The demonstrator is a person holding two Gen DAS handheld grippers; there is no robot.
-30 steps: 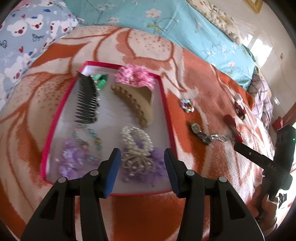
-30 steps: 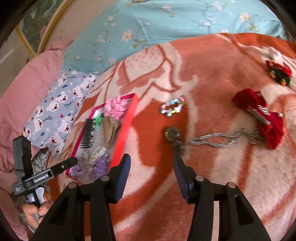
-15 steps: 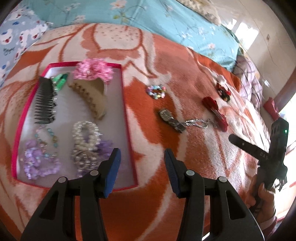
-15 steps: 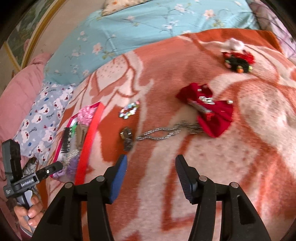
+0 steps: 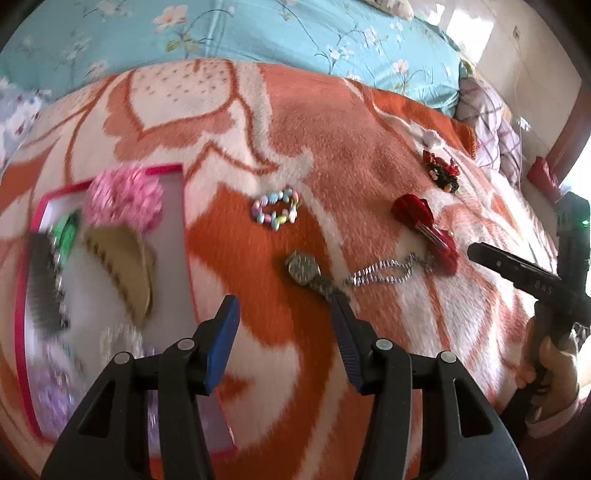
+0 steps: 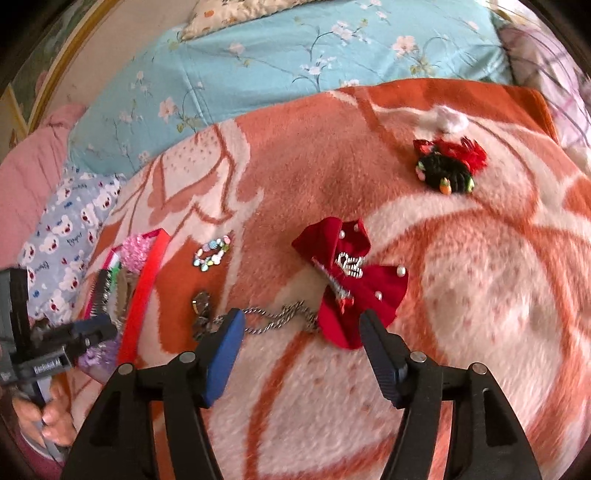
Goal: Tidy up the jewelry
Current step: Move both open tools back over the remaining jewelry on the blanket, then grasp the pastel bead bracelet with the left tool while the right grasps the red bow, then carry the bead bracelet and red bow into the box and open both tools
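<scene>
Blanket (image 5: 332,155) in orange and white covers bed; floral sheet (image 6: 295,48) behind; both claws (image 5: 284,325) (image 6: 301,332) gape, empty.

Bright daylight from window (image 5: 467,27) — glare there; motion blur on tray (image 5: 26,280); fisheye edges dark.

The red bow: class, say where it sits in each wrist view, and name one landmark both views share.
Left wrist view: the red bow lies right of centre, seen edge-on, on the blanket.
Right wrist view: the red bow lies near the centre, just ahead of the open right claw.
Shared landmark: the silver chain running up to the bow.
</scene>
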